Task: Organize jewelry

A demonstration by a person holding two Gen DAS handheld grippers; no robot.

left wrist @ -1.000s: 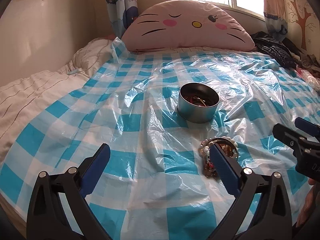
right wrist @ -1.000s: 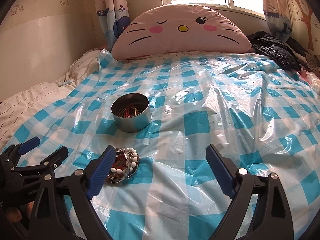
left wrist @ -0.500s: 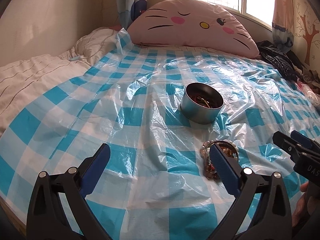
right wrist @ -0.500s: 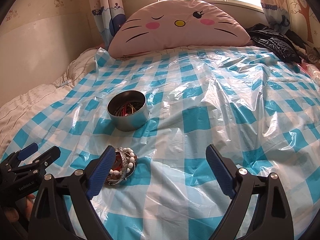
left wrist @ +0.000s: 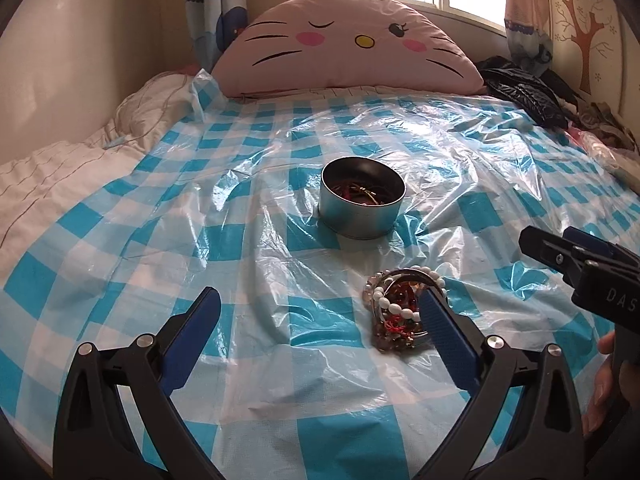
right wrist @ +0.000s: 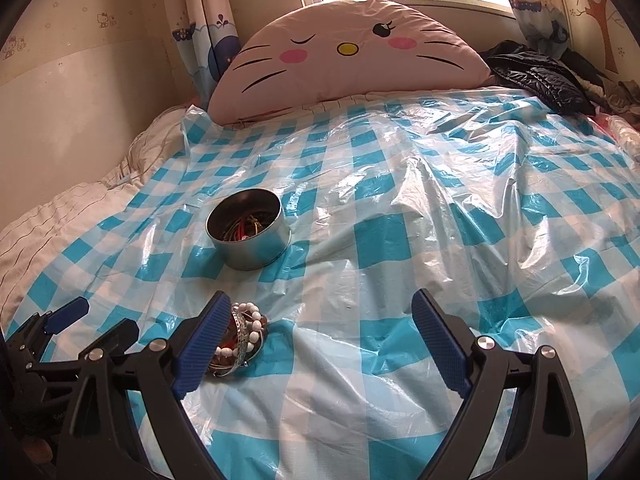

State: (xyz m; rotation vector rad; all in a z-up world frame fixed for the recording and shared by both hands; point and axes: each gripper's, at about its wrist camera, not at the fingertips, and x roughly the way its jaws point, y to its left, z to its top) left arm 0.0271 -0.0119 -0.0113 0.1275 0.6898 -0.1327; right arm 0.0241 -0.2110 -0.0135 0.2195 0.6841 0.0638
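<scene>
A pile of bracelets [left wrist: 398,307] with white and brown beads lies on the blue-checked plastic sheet [left wrist: 260,240]. It also shows in the right wrist view [right wrist: 242,336]. A round metal tin [left wrist: 362,202] holding some jewelry stands just beyond the pile, also in the right wrist view [right wrist: 249,228]. My left gripper [left wrist: 320,320] is open and empty, its right finger beside the pile. My right gripper [right wrist: 320,316] is open and empty, its left finger beside the pile.
A pink cat-face cushion [left wrist: 344,48] leans at the head of the bed. A black jacket [right wrist: 540,76] lies at the back right. White bedding [left wrist: 60,168] shows at the left beside the wall. The other gripper shows at each view's edge.
Both grippers have come lower and closer to the bracelet pile and the tin. The left view has swung rightward. Both stay open.
</scene>
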